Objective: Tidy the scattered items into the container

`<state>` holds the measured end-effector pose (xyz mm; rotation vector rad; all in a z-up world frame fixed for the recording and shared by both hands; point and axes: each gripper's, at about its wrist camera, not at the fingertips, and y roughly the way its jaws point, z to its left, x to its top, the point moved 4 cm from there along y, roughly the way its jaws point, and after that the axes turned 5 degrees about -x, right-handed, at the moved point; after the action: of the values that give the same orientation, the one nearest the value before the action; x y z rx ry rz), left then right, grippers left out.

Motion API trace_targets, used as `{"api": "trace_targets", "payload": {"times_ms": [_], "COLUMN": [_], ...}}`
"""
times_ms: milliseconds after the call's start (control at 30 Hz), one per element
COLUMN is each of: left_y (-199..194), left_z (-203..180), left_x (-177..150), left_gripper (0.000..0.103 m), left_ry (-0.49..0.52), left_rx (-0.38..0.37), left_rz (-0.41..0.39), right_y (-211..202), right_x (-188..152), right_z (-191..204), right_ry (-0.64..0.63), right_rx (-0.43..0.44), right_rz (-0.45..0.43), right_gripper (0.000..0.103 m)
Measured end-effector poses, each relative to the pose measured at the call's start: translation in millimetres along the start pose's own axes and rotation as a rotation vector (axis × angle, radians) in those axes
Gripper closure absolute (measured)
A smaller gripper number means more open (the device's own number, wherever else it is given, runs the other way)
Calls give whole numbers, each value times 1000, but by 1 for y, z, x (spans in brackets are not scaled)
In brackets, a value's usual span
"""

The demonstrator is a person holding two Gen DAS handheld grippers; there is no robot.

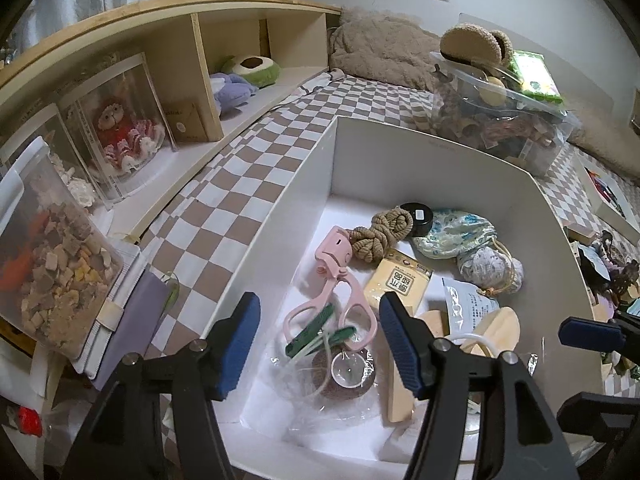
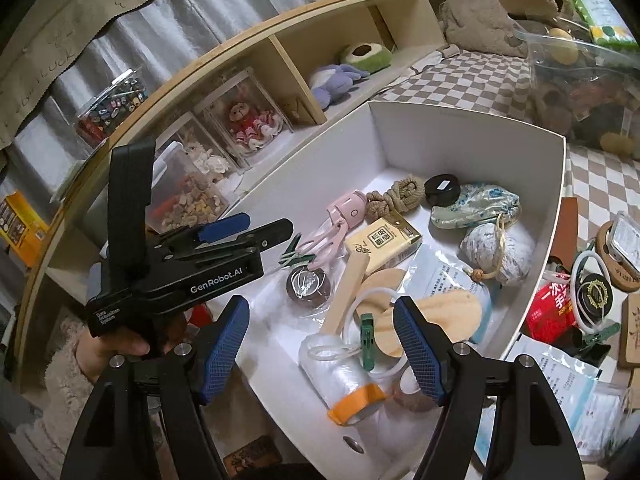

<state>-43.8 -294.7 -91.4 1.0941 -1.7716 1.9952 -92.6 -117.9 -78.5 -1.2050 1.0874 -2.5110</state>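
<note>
Container [image 2: 472, 136]: white open box on the checked bed cover, already holding most of the small items. Loose pieces remain outside its right wall: red packet [image 2: 554, 312], white ring [image 2: 588, 292], green clip [image 2: 604, 334], printed sachets [image 2: 560, 372].

Handling, judged: these leftovers look light. The packet is soft and crushable, so take it across its short sides. The sachets are flat and slick, best pinched at an edge. The clip is rigid and small; grip its body.

Left gripper [image 1: 316, 344]: fingers about half open over the box's near-left corner, above the pink eyelash curler [image 1: 340, 280] and green clips [image 1: 316, 338], holding nothing.

Right gripper [image 2: 320, 352]: fingers likewise part open above the plastic-wrap roll [image 2: 344, 380], pads clear, nothing held.
</note>
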Motion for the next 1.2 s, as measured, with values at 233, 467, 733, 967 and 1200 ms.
{"api": "trace_targets", "payload": {"times_ms": [233,467,733,967,1200], "left_y": [-9,-27,-51,-77,-99], "left_z": [-2,-11,-20,-34,-45], "left_x": [2,3,2,4,3], "left_gripper": [41,21,15,7,0], "left_ry": [3,27,37,41,31], "left_rx": [-6,7,-7,-25,-42], "left_rz": [-5,-43,-83,-144,-197], "right_y": [-5,-17,-42,-67,-98], "right_x": [1,2,5,7,6], "right_z": [0,4,3,-1,1], "right_ry": [5,-25,-33,-44,-84], "right_rx": [18,22,18,-34,-100], "right_rz": [-11,-52,-107,-171,-261], "right_gripper": [28,28,28,14,0]}}
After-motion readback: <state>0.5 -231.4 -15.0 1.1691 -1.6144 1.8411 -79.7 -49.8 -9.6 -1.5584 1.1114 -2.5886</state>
